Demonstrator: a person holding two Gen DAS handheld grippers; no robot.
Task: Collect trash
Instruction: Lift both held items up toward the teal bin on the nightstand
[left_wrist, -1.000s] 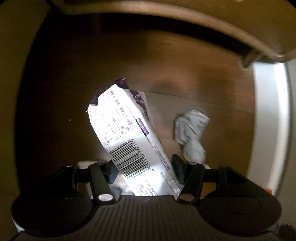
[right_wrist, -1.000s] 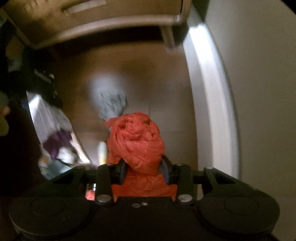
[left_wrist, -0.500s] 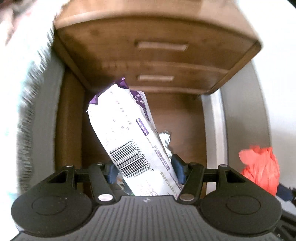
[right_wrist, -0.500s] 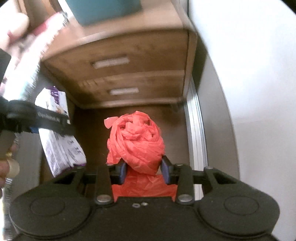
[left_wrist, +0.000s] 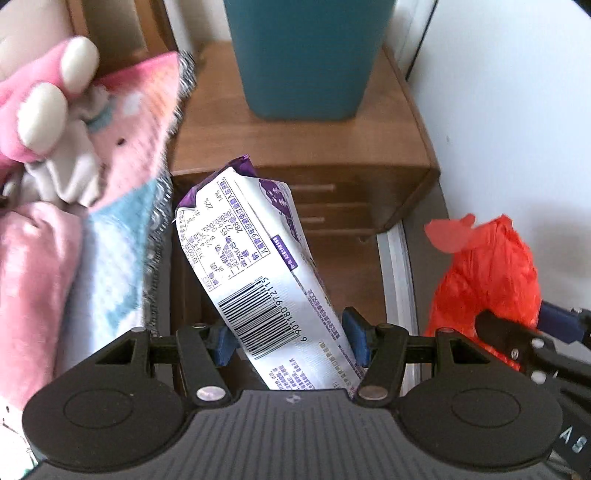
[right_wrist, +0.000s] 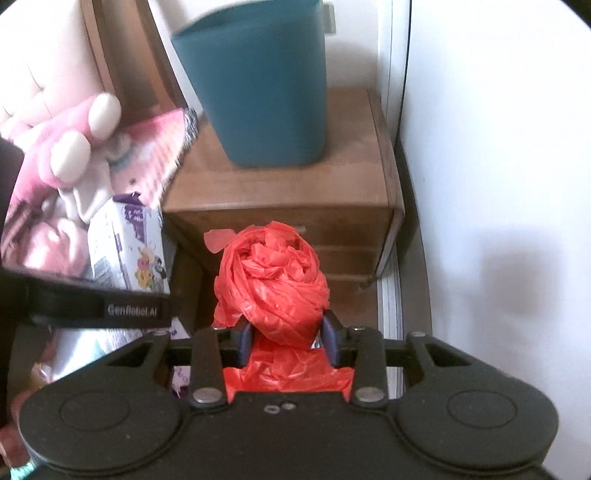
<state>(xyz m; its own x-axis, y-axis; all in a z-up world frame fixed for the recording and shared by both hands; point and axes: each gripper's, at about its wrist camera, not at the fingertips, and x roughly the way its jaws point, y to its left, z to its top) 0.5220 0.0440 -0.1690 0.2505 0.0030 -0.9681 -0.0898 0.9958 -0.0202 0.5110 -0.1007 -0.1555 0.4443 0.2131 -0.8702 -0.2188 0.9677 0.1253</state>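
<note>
My left gripper (left_wrist: 290, 341) is shut on a white and purple snack wrapper (left_wrist: 258, 266) with a barcode, held upright in the air. My right gripper (right_wrist: 288, 341) is shut on a crumpled red plastic bag (right_wrist: 275, 286). The red bag also shows at the right of the left wrist view (left_wrist: 487, 273), and the wrapper at the left of the right wrist view (right_wrist: 127, 240). A teal bin (right_wrist: 258, 81) stands on a wooden nightstand (right_wrist: 288, 192) ahead of and above both grippers; it also shows in the left wrist view (left_wrist: 306, 55).
A bed with a pink and blue blanket (left_wrist: 74, 229) and a pink plush toy (left_wrist: 44, 103) lies at the left. A white wall (right_wrist: 498, 166) runs along the right. The nightstand has two drawers (left_wrist: 317, 206). Dark wooden floor lies below.
Both grippers have risen from the floor with their trash. The view has tilted up from the floor to the nightstand top and the teal bin. The crumpled paper on the floor is out of view.
</note>
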